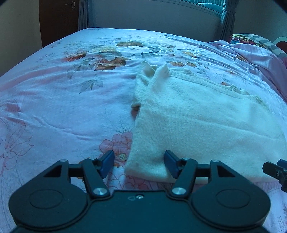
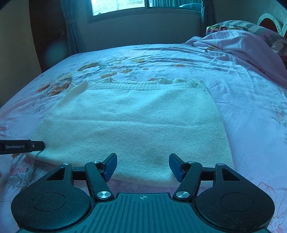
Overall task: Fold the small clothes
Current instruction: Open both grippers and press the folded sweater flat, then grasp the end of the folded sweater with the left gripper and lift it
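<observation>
A small white knit sweater [image 2: 132,118] lies flat on the floral bedsheet [image 2: 242,89], its sleeves folded in, ribbed edge on the far side. In the left wrist view the sweater [image 1: 197,116] fills the right half. My left gripper [image 1: 139,164] is open, its fingers straddling the sweater's near left corner. My right gripper [image 2: 142,166] is open over the sweater's near edge, right of the middle. The left gripper also shows at the left edge of the right wrist view [image 2: 38,145], and the right gripper shows at the right edge of the left wrist view [image 1: 276,170].
The bed has a pink and lilac floral sheet [image 1: 62,107]. A crumpled lilac blanket [image 2: 238,43] and patterned pillows [image 2: 233,25] lie at the far right. A window [image 2: 143,5] with curtains is behind the bed. A dark door [image 1: 57,18] stands at the far left.
</observation>
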A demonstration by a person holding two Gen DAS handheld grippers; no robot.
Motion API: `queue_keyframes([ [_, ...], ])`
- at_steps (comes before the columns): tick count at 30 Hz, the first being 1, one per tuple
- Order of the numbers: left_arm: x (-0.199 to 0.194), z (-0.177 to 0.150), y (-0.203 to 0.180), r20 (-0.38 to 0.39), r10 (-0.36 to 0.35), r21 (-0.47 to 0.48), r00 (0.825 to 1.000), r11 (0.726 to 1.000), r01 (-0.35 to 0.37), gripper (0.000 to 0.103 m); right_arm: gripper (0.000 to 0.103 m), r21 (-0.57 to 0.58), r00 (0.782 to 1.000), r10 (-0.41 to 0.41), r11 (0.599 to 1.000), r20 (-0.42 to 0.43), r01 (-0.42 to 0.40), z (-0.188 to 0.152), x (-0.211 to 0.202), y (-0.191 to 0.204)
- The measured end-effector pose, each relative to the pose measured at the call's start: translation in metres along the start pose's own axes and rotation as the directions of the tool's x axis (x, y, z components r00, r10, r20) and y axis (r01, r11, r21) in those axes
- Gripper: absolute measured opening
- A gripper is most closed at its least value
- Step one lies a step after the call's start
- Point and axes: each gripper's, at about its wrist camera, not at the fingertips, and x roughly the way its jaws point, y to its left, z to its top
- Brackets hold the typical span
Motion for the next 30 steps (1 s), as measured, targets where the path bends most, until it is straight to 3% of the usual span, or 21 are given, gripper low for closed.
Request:
queue_keyframes([
  [13, 0.024, 0.036, 0.011, -0.029, -0.133, -0.088, 0.991, 0.988, 0.130, 0.061, 0.064, 0.003, 0.998, 0.061, 0.998, 0.018, -0.061, 0.014, 0.009, 0.007],
  [17, 0.045, 0.045, 0.019, -0.059, -0.201, -0.145, 0.978, 0.971, 0.191, 0.061, 0.064, -0.002, 0.997, 0.075, 0.997, 0.017, -0.075, 0.017, 0.016, 0.008],
  [24, 0.073, 0.057, 0.033, -0.044, -0.303, -0.217, 0.952, 0.933, 0.287, 0.060, 0.064, -0.002, 0.995, 0.096, 0.995, 0.025, -0.096, 0.024, 0.032, 0.008],
  [29, 0.090, 0.066, 0.033, -0.023, -0.345, -0.239, 0.938, 0.913, 0.330, 0.051, 0.064, -0.010, 0.994, 0.103, 0.995, 0.036, -0.102, 0.033, 0.045, 0.009],
  [30, 0.092, 0.068, 0.033, -0.018, -0.351, -0.244, 0.936, 0.910, 0.336, 0.044, 0.064, -0.018, 0.995, 0.098, 0.995, 0.037, -0.097, 0.035, 0.048, 0.010],
])
